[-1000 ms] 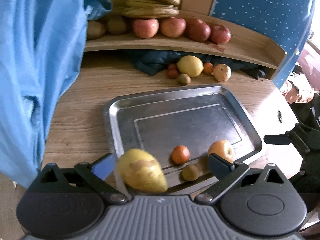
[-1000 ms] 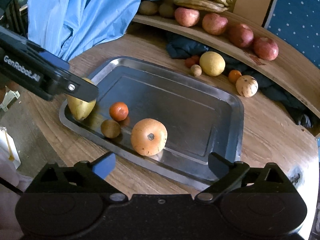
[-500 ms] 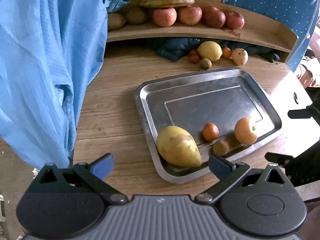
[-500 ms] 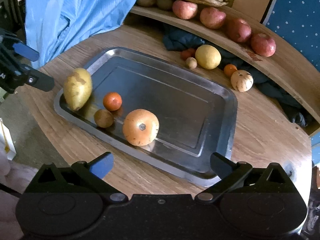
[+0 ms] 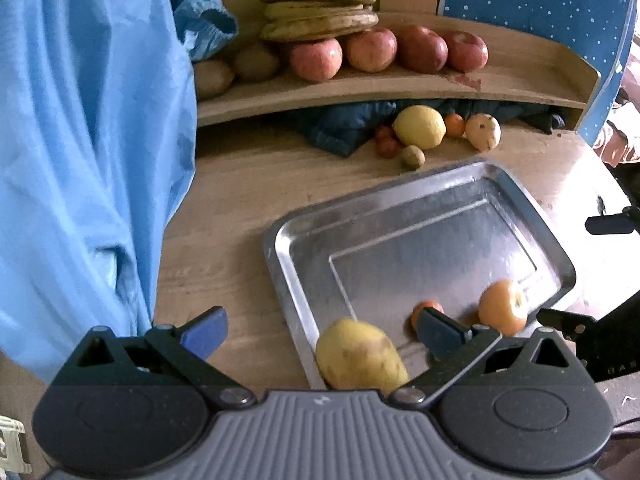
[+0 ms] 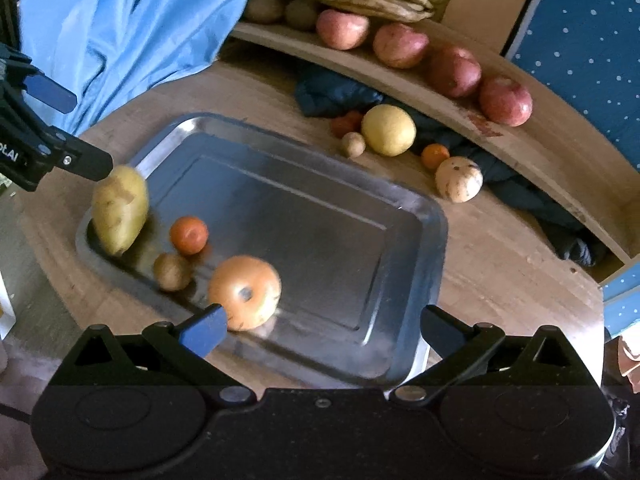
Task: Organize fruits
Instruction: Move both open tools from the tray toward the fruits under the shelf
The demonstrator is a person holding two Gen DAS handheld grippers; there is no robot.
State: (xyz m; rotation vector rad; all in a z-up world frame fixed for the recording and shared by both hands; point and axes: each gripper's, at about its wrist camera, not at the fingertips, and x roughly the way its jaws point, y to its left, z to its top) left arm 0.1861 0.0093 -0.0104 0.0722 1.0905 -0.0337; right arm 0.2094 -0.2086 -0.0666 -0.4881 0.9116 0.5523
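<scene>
A metal tray [image 5: 520,208] [image 6: 434,216] lies on the round wooden table. At its near-left end lie a yellow pear [image 5: 360,356] [image 6: 120,210], a small mandarin [image 6: 189,235] [image 5: 426,306], a brown kiwi [image 6: 172,271] and a large orange fruit [image 6: 244,290] [image 5: 502,306]. My left gripper [image 5: 320,330] is open and empty just above the pear; it also shows in the right wrist view [image 6: 64,120]. My right gripper [image 6: 320,332] is open and empty over the tray's near edge, beside the orange fruit.
Beyond the tray lie a lemon [image 5: 419,126] [image 6: 388,130], a kiwi [image 5: 413,156], small red and orange fruits and a pale speckled fruit [image 5: 483,131] [image 6: 458,179] on dark cloth. A curved shelf [image 5: 400,88] holds apples, potatoes and bananas. Blue fabric [image 5: 80,160] hangs left.
My left gripper let go of the pear, which now lies on the tray's end, drew back, then came closer again. My right gripper moved in towards the orange fruit.
</scene>
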